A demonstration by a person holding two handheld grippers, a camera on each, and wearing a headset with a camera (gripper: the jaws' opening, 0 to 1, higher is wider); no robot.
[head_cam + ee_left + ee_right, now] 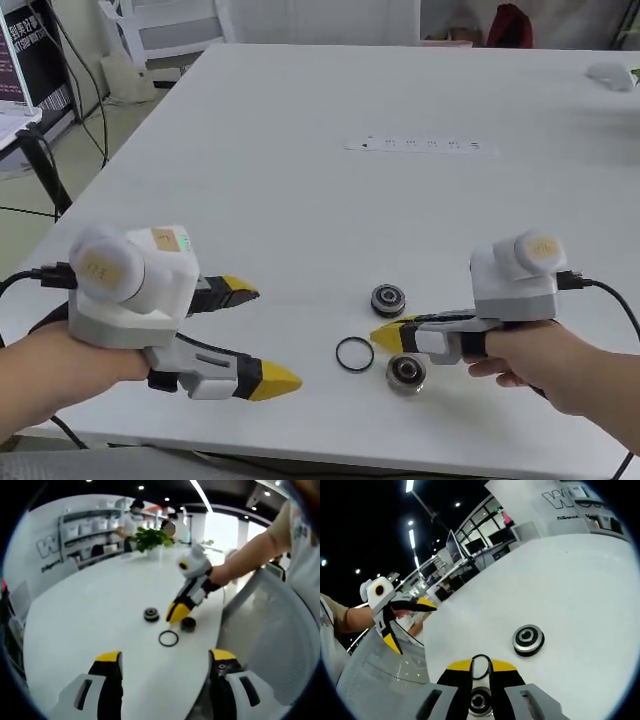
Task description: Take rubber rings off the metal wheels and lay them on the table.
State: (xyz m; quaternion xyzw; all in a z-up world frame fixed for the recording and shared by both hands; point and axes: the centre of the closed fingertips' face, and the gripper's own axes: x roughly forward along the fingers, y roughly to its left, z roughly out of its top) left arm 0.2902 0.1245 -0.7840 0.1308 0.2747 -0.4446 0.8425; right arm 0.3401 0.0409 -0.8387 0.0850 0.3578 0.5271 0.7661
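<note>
Across the broad white table (300, 200), wide bare surface through the middle and far side; near edge close under both hands, left edge dropping off to floor and cables. At lower left, the left gripper (265, 335), released, jaws spread wide with nothing between them, poised over bare tabletop near the front edge and well apart from the parts. At right, the right gripper (385, 335), jaws drawn together to a sliver, nothing seen held at the tips, tip low over the table between the two wheels. Far beyond the work, a flat white power strip (420, 146), lying crosswise with open table on every side. Just past the right gripper's tip, the far metal wheel (388, 298), dark-rimmed, lying flat, free room toward the table's middle. Just beside that gripper's underside, toward the front edge, the near metal wheel (405, 372), greyer at the rim, also flat. Left of it, touching neither wheel, one loose rubber ring (354, 354), flat on the table just beside the right gripper's tip, with bare surface between it and the left gripper.
</note>
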